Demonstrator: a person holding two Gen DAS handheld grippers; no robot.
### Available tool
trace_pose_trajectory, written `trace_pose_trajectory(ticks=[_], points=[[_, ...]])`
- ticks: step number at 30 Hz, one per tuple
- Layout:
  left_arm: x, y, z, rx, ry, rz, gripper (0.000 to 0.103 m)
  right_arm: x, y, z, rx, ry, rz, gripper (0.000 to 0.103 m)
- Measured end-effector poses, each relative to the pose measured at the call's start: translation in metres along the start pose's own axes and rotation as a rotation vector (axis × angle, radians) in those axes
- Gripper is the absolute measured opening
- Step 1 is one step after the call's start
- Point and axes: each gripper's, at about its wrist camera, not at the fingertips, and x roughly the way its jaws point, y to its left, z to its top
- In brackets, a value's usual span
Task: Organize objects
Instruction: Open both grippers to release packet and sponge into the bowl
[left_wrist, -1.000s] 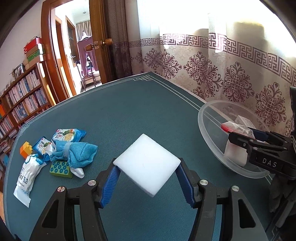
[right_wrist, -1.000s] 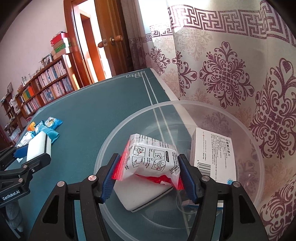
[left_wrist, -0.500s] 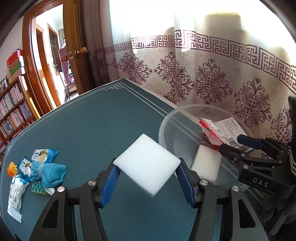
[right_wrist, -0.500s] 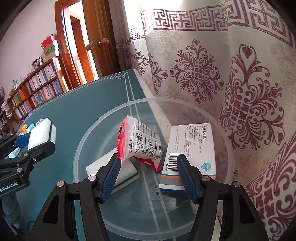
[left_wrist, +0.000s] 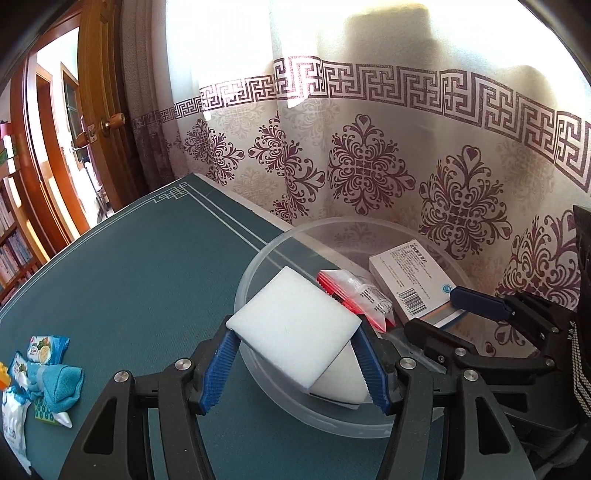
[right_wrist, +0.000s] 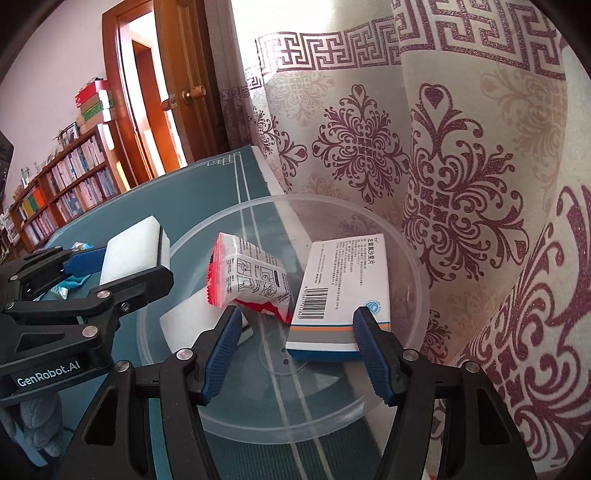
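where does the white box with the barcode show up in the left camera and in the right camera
Left wrist view: the white box lies right of centre, at the far side of the clear bowl.
Right wrist view: the white box is at centre, leaning inside the bowl.
Shared landmark: the red and white packet just left of it.

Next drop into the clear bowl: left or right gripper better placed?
Left. The left gripper is shut on the white sponge, poised at the clear bowl rim. The right gripper is open and empty over the bowl.

Count: two white sponges, one box, one red-edged packet, one clear bowl.
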Motion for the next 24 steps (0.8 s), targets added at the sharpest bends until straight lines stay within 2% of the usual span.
trace_pose_trajectory(ticks=[4, 9, 14, 24], points=[[0.001, 0.008, 0.002, -0.043, 0.002, -0.012, 0.086, -0.001, -0.004, 0.0, 0.019, -0.007, -0.013, 0.064], [-0.005, 0.019, 0.002, -0.086, -0.009, -0.022, 0.091, -0.003, -0.008, 0.003, 0.05, -0.019, -0.028, 0.064], [-0.01, 0.026, 0.002, -0.123, -0.01, -0.028, 0.101, -0.008, -0.012, 0.003, 0.074, -0.04, -0.035, 0.064], [-0.021, 0.042, -0.002, -0.183, -0.018, -0.004, 0.102, -0.011, -0.008, 0.005, 0.078, -0.056, -0.03, 0.064]])
